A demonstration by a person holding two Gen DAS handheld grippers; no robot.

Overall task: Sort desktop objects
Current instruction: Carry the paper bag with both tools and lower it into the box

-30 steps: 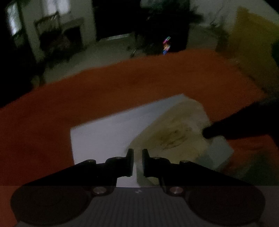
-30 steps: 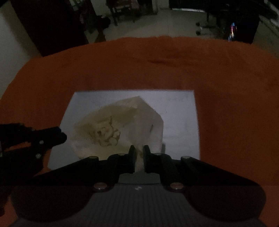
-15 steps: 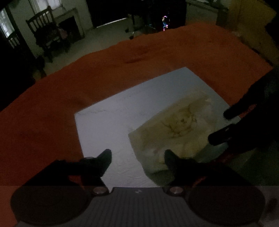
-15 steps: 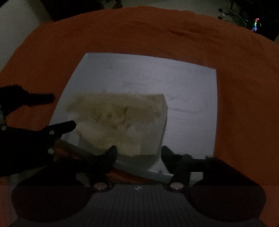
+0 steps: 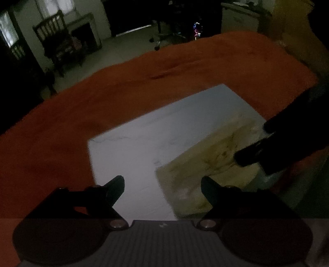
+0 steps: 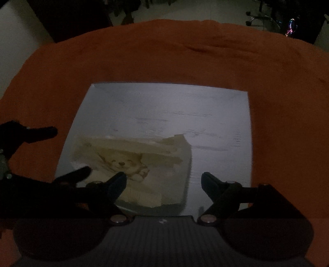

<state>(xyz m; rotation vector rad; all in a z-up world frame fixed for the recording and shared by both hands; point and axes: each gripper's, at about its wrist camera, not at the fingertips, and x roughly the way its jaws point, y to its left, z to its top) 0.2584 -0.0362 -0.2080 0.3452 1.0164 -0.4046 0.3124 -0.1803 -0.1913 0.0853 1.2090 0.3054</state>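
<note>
A cream cloth (image 6: pixel 144 160) printed with a small bear lies folded on the near part of a white sheet (image 6: pixel 164 106). Over its right edge hangs my right gripper (image 6: pixel 163 177); its jaws are closing, still wide apart, and the pads touch nothing. The left wrist view shows the same cloth (image 5: pixel 216 160) on the sheet (image 5: pixel 144 143). My left gripper (image 5: pixel 162 182) straddles the cloth's near left corner from above, its jaws closing too but clear of the fabric. Each view also catches the other gripper: the left (image 6: pixel 70 151), the right (image 5: pixel 255 141).
An orange tablecloth (image 6: pixel 144 51) covers the table under the sheet and drops away at the far edge. Beyond it, in a dim room, stand a wooden chair (image 5: pixel 57 41), an office chair base (image 6: pixel 259 16) and some coloured lights (image 5: pixel 196 28).
Both grippers were shut at the cloth's near edge a second ago and have since opened wide. The cloth has dropped and lies flatter on the sheet.
</note>
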